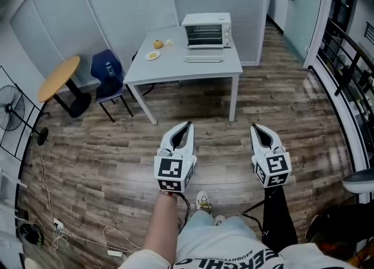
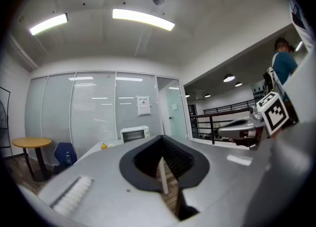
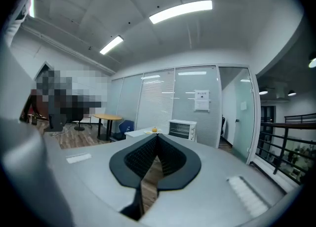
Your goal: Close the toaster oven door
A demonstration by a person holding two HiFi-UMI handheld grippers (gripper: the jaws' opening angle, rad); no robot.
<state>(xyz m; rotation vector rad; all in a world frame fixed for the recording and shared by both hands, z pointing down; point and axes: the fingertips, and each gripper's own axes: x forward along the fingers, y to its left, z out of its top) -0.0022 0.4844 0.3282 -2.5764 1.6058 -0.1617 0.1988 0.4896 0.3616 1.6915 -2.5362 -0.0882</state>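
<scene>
Head view: toaster oven (image 1: pixel 205 30) sits well away on white table (image 1: pixel 175 69), its door (image 1: pixel 204 59) looks dropped open. Left gripper view: left gripper (image 2: pixel 161 139) jaws together, nothing btwn. Right gripper view: right gripper (image 3: pixel 157 137) likewise closed, empty. Risk: an off-centre push on the door could shove the oven back.

Three views, apparently all facing far toaster oven (image 1: pixel 205 30).

Evenly bright under long white ceiling strip lights (image 2: pixel 143 18); soft shadows, strong fisheye bending, dark vignetted corners, blurred near foreground.
</scene>
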